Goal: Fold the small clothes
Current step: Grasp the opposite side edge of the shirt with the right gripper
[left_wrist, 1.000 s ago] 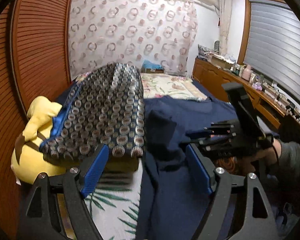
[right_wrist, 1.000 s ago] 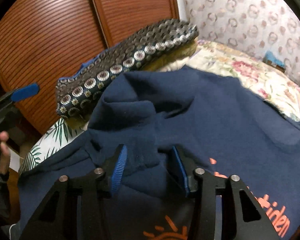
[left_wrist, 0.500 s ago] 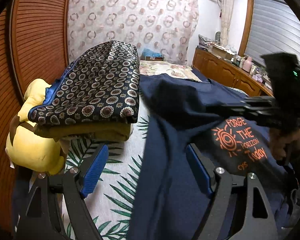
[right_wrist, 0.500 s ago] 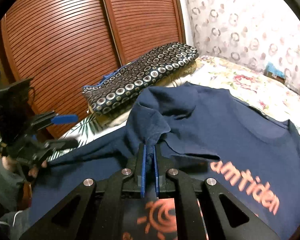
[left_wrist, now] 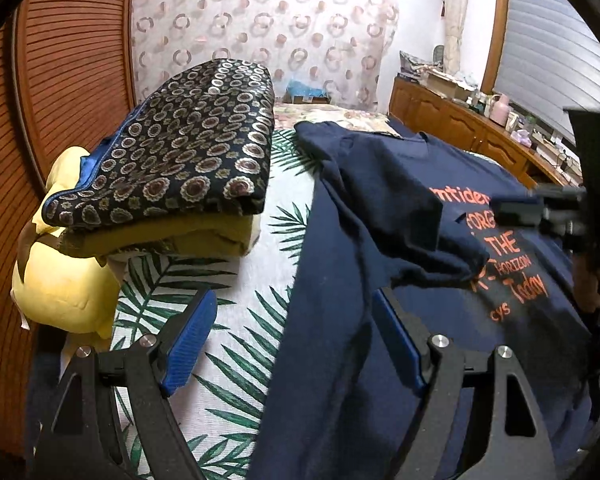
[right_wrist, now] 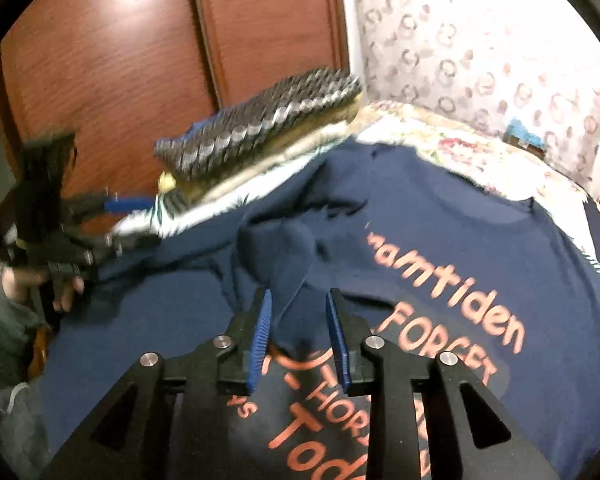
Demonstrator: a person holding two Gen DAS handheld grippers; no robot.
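A navy T-shirt [left_wrist: 340,280] with orange lettering lies face up on the bed. Its left sleeve [left_wrist: 400,216] is folded inward over the print. My left gripper [left_wrist: 294,304] hovers open over the shirt's left edge, with nothing pinched between its blue pads. In the right wrist view my right gripper [right_wrist: 299,296] is opening. The sleeve end [right_wrist: 284,248] lies loose between and just ahead of its pads. The right gripper [left_wrist: 512,210] also shows at the right of the left wrist view. The left gripper [right_wrist: 132,222] is blurred at the left of the right wrist view.
A folded stack topped by a dark circle-patterned cloth [left_wrist: 180,160] sits on the palm-leaf sheet [left_wrist: 220,340] left of the shirt, beside a yellow cushion [left_wrist: 60,288]. Slatted wooden doors [left_wrist: 68,60] stand to the left and a cluttered wooden sideboard [left_wrist: 460,120] to the right.
My right gripper closed on the sleeve, drew it across onto the print, and its jaws have now parted. My left gripper sank a little toward the bed, still open.
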